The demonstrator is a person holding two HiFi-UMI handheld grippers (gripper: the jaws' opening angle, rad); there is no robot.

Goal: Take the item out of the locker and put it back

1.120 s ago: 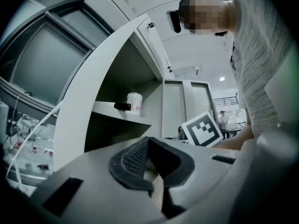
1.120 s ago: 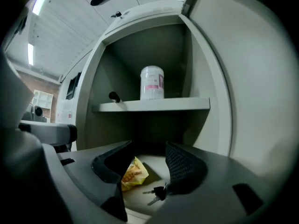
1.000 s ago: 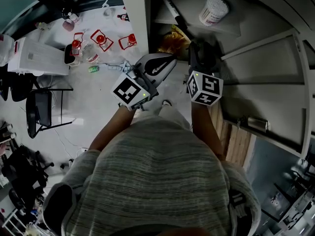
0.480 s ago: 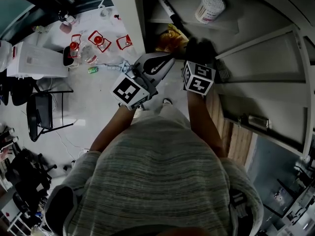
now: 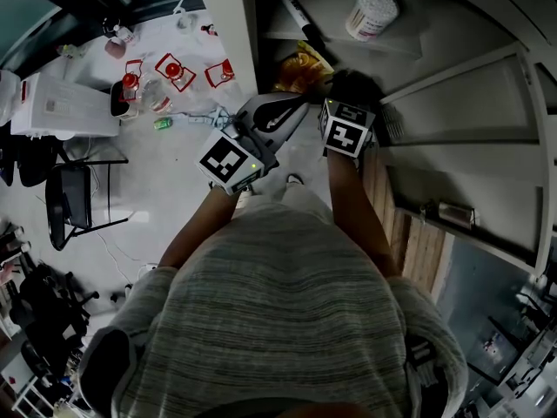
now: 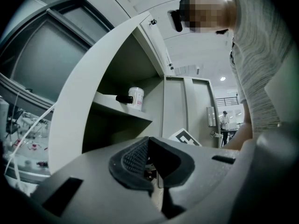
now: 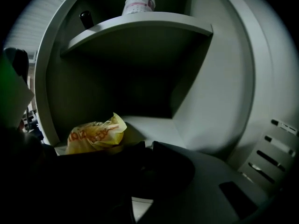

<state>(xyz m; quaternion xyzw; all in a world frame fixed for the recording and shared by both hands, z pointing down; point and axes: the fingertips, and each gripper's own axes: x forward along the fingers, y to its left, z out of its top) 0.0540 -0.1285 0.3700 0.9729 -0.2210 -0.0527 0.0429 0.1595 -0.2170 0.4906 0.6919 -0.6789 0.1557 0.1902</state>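
Currently I find the yellow snack bag [image 7: 96,133] on the locker [image 7: 224,78] lower floor, just ahead-left of my right hand-held gripper [image 7: 146,146], the nearer one, its length crosswise. That and the left hand-held gripper [image 6: 149,148] are pressed together, empty.

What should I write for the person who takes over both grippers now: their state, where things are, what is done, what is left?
Left gripper: shut, empty, outside the locker.
Right gripper: shut, empty, at the lower compartment's mouth, facing the bag.
Bag: on the lower shelf, apart from both grippers. Jar and marker: upper shelf.
Done: locker is open.
Left: open the right jaws, take the bag (likely the item) out, put it back.
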